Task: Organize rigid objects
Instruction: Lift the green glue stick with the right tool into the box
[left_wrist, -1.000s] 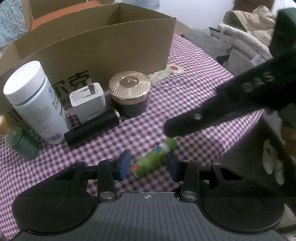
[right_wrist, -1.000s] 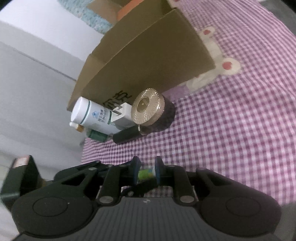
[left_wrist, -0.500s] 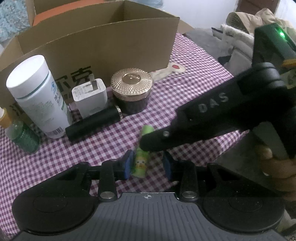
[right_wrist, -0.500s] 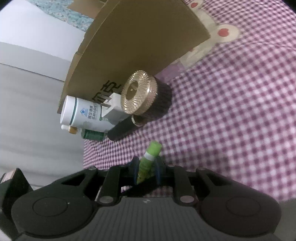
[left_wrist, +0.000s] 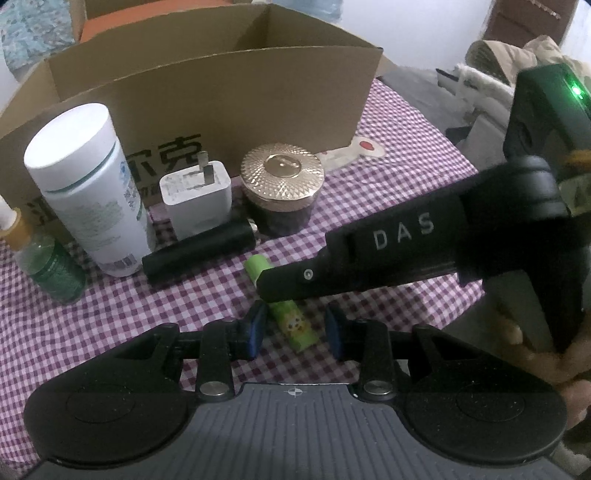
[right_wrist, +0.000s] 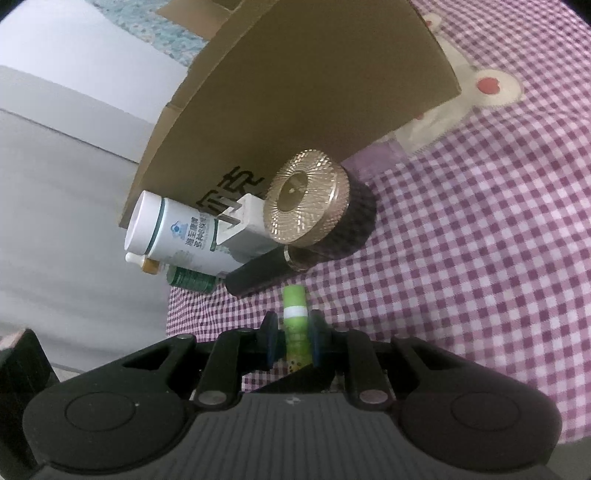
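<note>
A small green tube (left_wrist: 291, 321) with a cartoon label lies on the purple checked cloth (left_wrist: 388, 177). My right gripper (right_wrist: 292, 339) is shut on the green tube (right_wrist: 294, 317); its black body reaches in from the right in the left wrist view (left_wrist: 369, 258). My left gripper (left_wrist: 294, 330) is open, its blue pads either side of the tube's near end, not touching it. A black tube (left_wrist: 199, 254), white charger plug (left_wrist: 195, 199), gold-lidded jar (left_wrist: 282, 188), white bottle (left_wrist: 88, 192) and small green bottle (left_wrist: 51, 269) stand in a row behind.
A large open cardboard box (left_wrist: 221, 88) stands right behind the row of objects. The table edge runs along the right, with clothes (left_wrist: 495, 74) piled beyond it. In the right wrist view the cloth (right_wrist: 480, 240) stretches to the right.
The right gripper has closed on the green tube and turned it from lying crosswise to pointing toward the box. The left gripper's jaws narrowed, then opened a little.
</note>
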